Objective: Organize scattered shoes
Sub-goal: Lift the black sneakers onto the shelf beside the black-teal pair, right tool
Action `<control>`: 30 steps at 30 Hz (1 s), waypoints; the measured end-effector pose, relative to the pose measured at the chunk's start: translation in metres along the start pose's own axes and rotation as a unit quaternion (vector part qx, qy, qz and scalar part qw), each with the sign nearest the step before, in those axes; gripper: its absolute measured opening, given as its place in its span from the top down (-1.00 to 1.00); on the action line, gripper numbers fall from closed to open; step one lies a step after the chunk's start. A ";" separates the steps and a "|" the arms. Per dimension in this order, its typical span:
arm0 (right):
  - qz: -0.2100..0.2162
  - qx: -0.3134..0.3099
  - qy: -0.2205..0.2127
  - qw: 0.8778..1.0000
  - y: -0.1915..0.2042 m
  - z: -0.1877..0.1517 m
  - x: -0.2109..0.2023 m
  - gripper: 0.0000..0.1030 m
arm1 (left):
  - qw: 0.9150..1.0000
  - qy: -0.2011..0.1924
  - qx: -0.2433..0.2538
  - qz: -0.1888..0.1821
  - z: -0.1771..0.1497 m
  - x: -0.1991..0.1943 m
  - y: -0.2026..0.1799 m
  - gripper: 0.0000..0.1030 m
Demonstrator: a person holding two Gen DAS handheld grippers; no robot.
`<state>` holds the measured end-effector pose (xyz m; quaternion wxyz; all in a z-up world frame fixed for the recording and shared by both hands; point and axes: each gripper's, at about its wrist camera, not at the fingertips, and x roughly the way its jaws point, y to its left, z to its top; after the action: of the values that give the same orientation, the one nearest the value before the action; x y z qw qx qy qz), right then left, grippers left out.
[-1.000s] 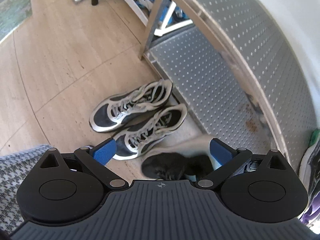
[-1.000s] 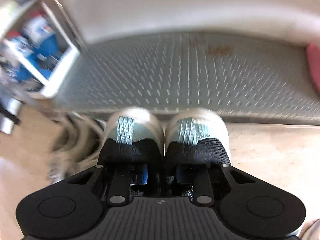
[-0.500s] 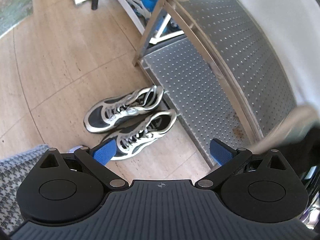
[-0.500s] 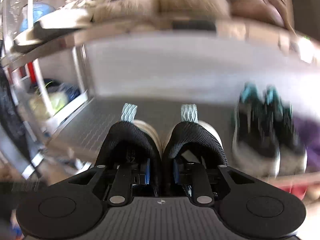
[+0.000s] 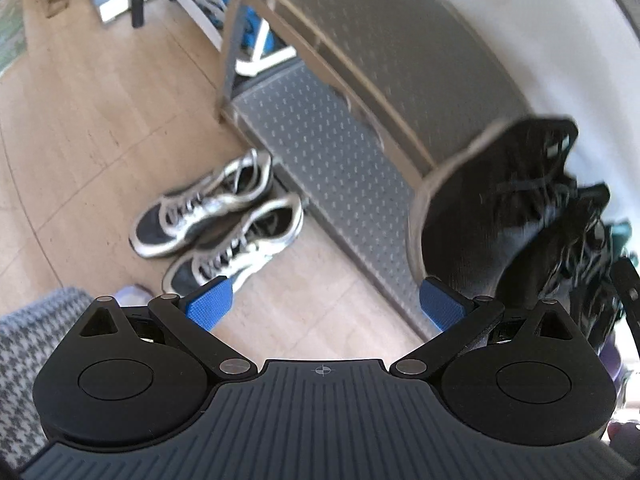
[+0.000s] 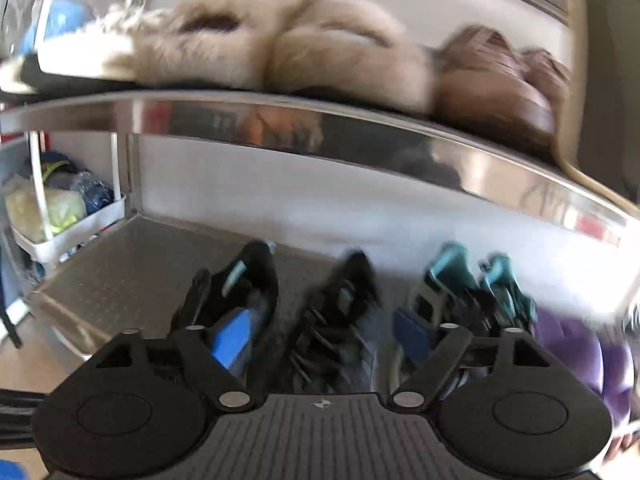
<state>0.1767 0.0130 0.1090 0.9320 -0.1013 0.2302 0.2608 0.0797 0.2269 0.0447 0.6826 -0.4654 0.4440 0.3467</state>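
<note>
The right hand-held gripper has just been opening and its jaws are now spread wide, blue pads clear of the black sneakers. The pair sits between the pads on the middle rack shelf, so it looks let go rather than pinched, though the blur makes any light contact hard to call. Both shoes run lengthwise away from the camera, toes toward the back wall, heels nearest the pads, side by side. Right beside them is a teal-trimmed pair; fluffy slippers sit on the shelf above.

The left hand-held gripper is spread too, holding nothing, aimed down at the floor. There the white-and-navy sneakers lie parallel just beside the rack's bottom shelf, toes pointing lower left.
</note>
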 end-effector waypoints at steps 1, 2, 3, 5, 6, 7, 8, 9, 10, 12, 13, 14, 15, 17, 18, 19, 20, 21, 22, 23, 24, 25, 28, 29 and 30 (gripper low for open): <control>0.009 0.016 0.002 1.000 -0.005 -0.008 -0.002 -0.69 | 1.000 -0.001 0.000 0.002 -0.003 0.000 0.000 -0.98; 0.018 0.033 0.004 0.999 -0.010 -0.015 -0.005 -0.69 | 1.000 -0.008 0.002 0.006 -0.005 0.000 0.000 -0.98; 0.027 0.050 0.008 0.998 -0.015 -0.023 -0.006 -0.69 | 1.000 -0.020 0.007 0.013 -0.007 0.000 0.000 -0.98; 0.058 0.093 0.049 0.993 -0.019 -0.030 0.012 -0.69 | 0.999 -0.027 0.002 0.029 -0.006 0.004 0.002 -0.98; 0.079 0.108 0.063 0.989 -0.018 -0.031 0.022 -0.69 | 0.999 -0.027 -0.003 0.036 -0.005 0.006 0.004 -0.98; 0.086 0.103 0.063 0.989 -0.017 -0.032 0.024 -0.69 | 0.999 -0.027 -0.006 0.043 -0.003 0.009 0.005 -0.98; 0.089 0.083 0.072 0.990 -0.015 -0.032 0.029 -0.69 | 0.998 -0.028 -0.007 0.048 -0.001 0.011 0.006 -0.98; 0.087 0.064 0.084 0.991 -0.013 -0.032 0.033 -0.69 | 0.998 -0.029 -0.008 0.053 0.001 0.014 0.007 -0.98; 0.090 0.053 0.096 0.990 -0.010 -0.032 0.037 -0.61 | 0.998 -0.030 -0.011 0.057 0.003 0.015 0.009 -0.98; 0.109 0.038 0.121 0.986 -0.005 -0.030 0.039 -0.17 | 0.997 -0.035 -0.019 0.059 0.007 0.016 0.013 -0.98; 0.125 0.043 0.130 0.983 -0.003 -0.030 0.037 0.06 | 0.997 -0.038 -0.027 0.059 0.010 0.016 0.016 -0.98; 0.141 0.048 0.139 0.979 -0.001 -0.029 0.035 0.13 | 0.997 -0.044 -0.038 0.058 0.013 0.014 0.020 -0.98; 0.159 0.054 0.149 0.974 0.002 -0.030 0.034 0.24 | 0.996 -0.050 -0.048 0.059 0.016 0.012 0.024 -0.98; 0.223 0.086 0.199 0.950 0.009 -0.037 0.040 0.30 | 0.994 -0.066 -0.065 0.064 0.023 0.007 0.031 -0.98; 0.238 0.096 0.218 0.942 0.015 -0.044 0.048 0.31 | 0.992 -0.075 -0.073 0.066 0.026 0.005 0.035 -0.98; 0.244 0.100 0.229 0.937 0.019 -0.048 0.052 0.32 | 0.992 -0.079 -0.078 0.068 0.028 0.004 0.037 -0.98; 0.251 0.108 0.246 0.930 0.026 -0.054 0.060 0.31 | 0.992 -0.078 -0.080 0.067 0.029 0.004 0.038 -0.98; 0.253 0.110 0.250 0.928 0.026 -0.055 0.062 0.32 | 0.992 -0.073 -0.080 0.066 0.030 0.004 0.040 -0.98; 0.258 0.119 0.263 0.922 0.032 -0.061 0.070 0.32 | 0.992 -0.069 -0.079 0.065 0.030 0.005 0.040 -0.98; 0.256 0.125 0.265 0.921 0.035 -0.064 0.074 0.33 | 0.993 -0.064 -0.077 0.064 0.030 0.006 0.040 -0.98; 0.252 0.131 0.266 0.921 0.037 -0.066 0.078 0.35 | 0.994 -0.057 -0.073 0.063 0.029 0.007 0.039 -0.98; 0.233 0.142 0.261 0.926 0.038 -0.067 0.083 0.39 | 0.994 -0.052 -0.070 0.061 0.028 0.008 0.038 -0.98; 0.196 0.155 0.234 0.939 0.031 -0.066 0.088 0.39 | 0.996 -0.040 -0.048 0.058 0.025 0.011 0.031 -0.98; 0.190 0.158 0.233 0.941 0.028 -0.066 0.090 0.36 | 0.997 -0.038 -0.041 0.058 0.023 0.012 0.029 -0.98; 0.192 0.161 0.235 0.939 0.026 -0.065 0.091 0.29 | 0.997 -0.035 -0.032 0.058 0.022 0.013 0.027 -0.98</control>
<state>0.2071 0.0551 0.0061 0.7878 0.0380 0.4963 0.3627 0.0666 0.2573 0.0277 0.6611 -0.4480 0.4347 0.4163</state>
